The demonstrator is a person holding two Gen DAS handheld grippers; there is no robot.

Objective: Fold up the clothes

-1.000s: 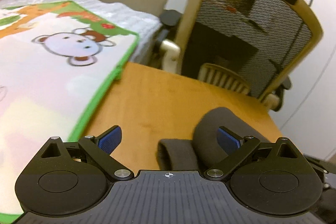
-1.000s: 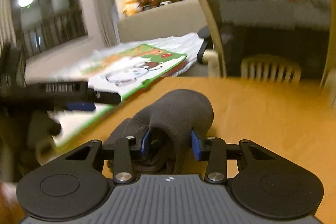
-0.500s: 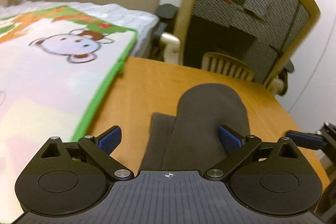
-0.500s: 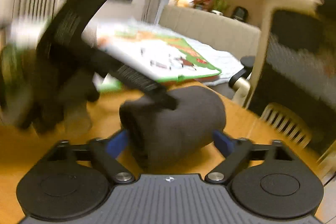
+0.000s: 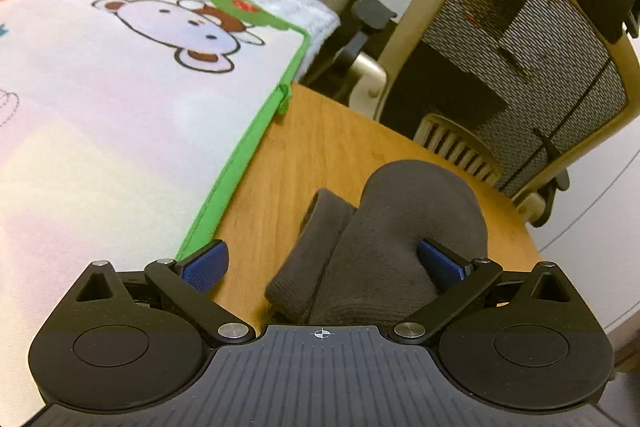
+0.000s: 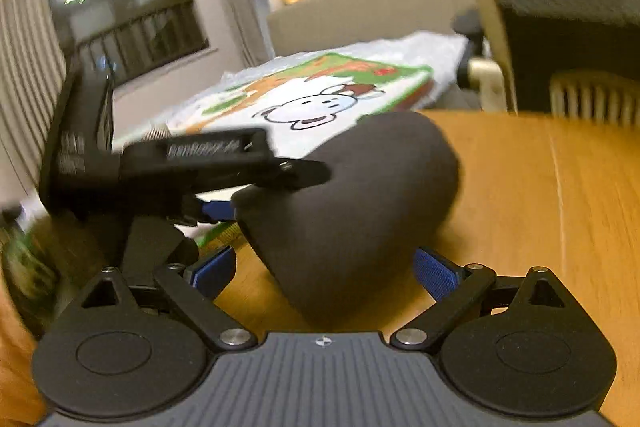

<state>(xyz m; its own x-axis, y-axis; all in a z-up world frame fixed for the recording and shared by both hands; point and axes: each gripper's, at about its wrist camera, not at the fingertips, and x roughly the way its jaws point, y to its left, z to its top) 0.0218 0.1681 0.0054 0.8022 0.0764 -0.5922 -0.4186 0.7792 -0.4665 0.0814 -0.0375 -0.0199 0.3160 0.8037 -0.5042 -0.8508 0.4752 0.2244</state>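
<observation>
Presently: rolled dark sock bundle [image 5: 400, 235] on wooden bench [image 5: 312, 147]; left tongs [image 5: 320, 263] and right tongs [image 6: 324, 267] both spread apart, straddling it.

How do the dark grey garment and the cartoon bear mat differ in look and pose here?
The dark grey garment is plain and bundled into a rounded lump; the cartoon bear mat is brightly printed, green-edged and lies flat. The garment sits between the open jaws of the left gripper; the mat lies off to that gripper's side. Both rest on the wooden table.
</observation>
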